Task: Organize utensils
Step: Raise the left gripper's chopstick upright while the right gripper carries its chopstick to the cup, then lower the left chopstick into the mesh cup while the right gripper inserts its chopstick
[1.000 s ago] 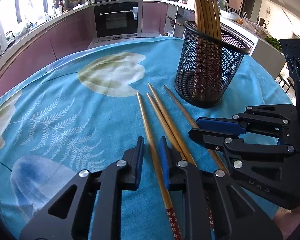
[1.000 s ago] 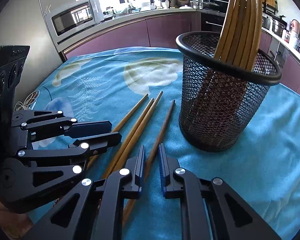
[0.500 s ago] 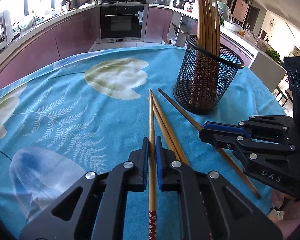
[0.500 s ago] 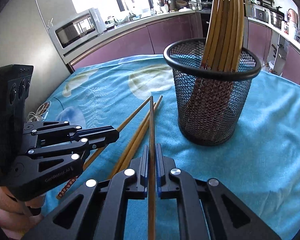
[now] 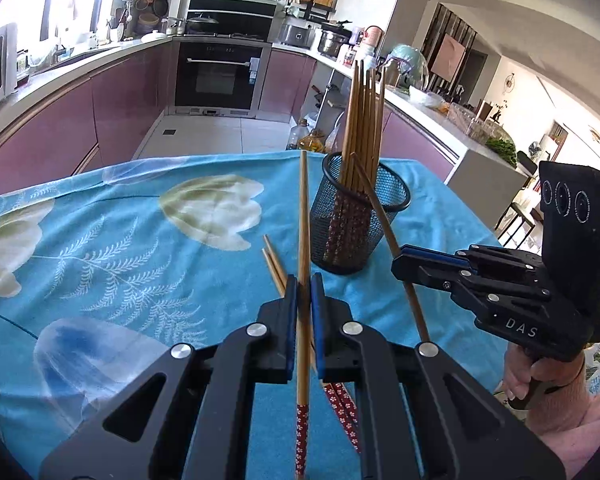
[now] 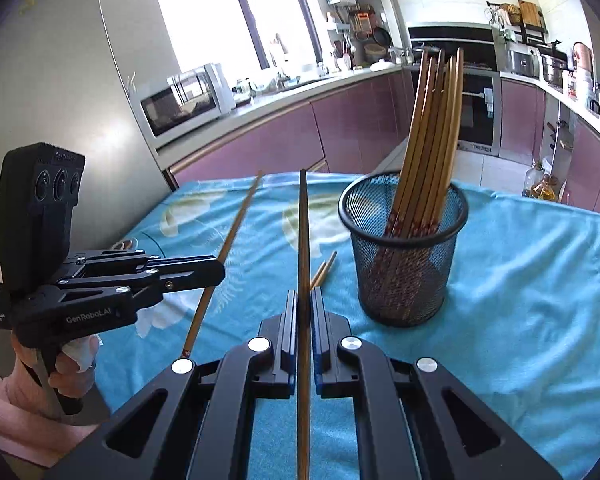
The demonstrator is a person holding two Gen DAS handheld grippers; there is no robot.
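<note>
Kitchen setting, round table under a blue floral tablecloth [image 5: 100, 248].

Left gripper [image 5: 305, 300]: jaws clamped on one chopstick [image 5: 302, 216]. The stick runs straight down the slot between the two blue pads, bare wood tip pointing forward and up past the fingertips, red patterned end [image 5: 301, 436] hanging back under the gripper body. It sits clear of the cloth.

Right gripper [image 6: 304, 312]: same story, jaws pinched tight on a second chopstick [image 6: 303, 232], centred in the slot, long bare shaft projecting ahead of the pads, rear part passing back between the finger frames. In the left wrist view this stick [image 5: 384, 232] crosses in front of the mesh cup at a slant, gripped at about mid-length.

Just beyond the left jaws: two loose chopsticks [image 5: 274, 266] lying side by side on the cloth, tips aimed away, patterned ends [image 5: 346, 416] showing beneath the gripper (partly hidden by the fingers).

Further out: black wire mesh cup [image 6: 404, 256] standing upright on the cloth, to the right of both held sticks, not touching them. A bundle of chopsticks [image 6: 432, 132] stands in it, patterned ends down, leaning slightly.

Each gripper is held by a hand [image 6: 68, 364] in a pink sleeve [image 5: 572, 432].

Background: purple cabinets [image 6: 268, 144], built-in oven [image 5: 220, 76], microwave [image 6: 184, 100] on the counter, bright window [image 6: 220, 12].
</note>
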